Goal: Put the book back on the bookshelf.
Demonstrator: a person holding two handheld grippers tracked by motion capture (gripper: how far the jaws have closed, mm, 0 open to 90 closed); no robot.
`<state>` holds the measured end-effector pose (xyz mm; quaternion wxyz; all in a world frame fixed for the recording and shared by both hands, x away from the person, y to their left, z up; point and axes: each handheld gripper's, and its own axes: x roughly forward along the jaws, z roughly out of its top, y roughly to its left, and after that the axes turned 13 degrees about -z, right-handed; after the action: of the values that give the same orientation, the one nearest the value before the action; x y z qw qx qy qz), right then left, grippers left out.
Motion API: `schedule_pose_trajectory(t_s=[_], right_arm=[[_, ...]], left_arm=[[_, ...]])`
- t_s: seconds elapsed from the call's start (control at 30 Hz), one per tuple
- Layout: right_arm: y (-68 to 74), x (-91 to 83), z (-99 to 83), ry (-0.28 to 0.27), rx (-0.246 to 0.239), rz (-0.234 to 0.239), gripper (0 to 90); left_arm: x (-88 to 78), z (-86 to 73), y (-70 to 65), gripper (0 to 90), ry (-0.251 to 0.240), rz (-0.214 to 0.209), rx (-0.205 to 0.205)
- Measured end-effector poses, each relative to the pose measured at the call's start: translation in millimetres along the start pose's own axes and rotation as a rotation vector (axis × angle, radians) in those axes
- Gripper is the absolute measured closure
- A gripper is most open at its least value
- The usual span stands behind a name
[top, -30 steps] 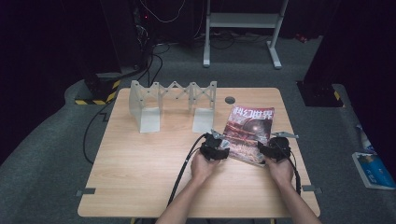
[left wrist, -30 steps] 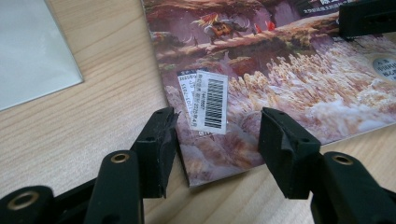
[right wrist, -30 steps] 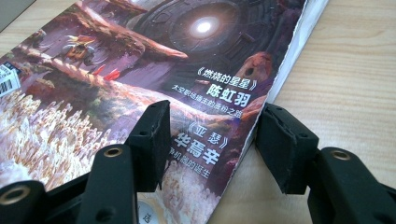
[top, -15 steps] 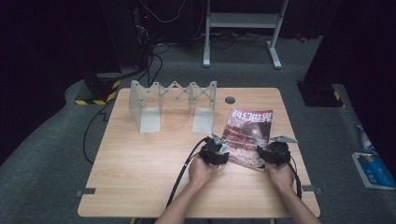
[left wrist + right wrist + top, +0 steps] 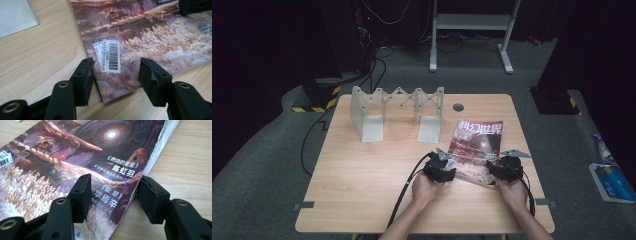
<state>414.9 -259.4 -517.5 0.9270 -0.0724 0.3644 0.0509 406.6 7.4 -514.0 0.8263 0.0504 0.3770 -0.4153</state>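
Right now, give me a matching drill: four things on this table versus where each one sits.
Things:
1. magazine
2. white folding rack
3. left gripper
4. right gripper

Places:
A. far left part of the table
B. magazine's near right corner
C. flat on the table's right half
D. magazine's near left corner, by the barcode label

Pairs: 1-C, 2-A, 3-D, 4-B

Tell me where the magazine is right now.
In the high view the magazine lies flat on the right half of the table, just right of the white folding rack, its near corners between the left gripper and right gripper.
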Motion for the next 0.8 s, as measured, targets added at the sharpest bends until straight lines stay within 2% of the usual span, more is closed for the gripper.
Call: schedule_pose_trajectory(t_s=[0.4, 0.8], right_arm=[[6.0, -12.6, -12.6, -0.011, -0.012, 0.018, 45.8], [12.2, -25.6, -26.2, -0.025, -0.024, 0.048, 45.9]], left_arm=[[-11.8, -11.3, -7.4, 45.6, 0.020, -0.018, 0.002], [-26.6, -27.2, -21.0, 45.6, 0.042, -0.035, 0.000]])
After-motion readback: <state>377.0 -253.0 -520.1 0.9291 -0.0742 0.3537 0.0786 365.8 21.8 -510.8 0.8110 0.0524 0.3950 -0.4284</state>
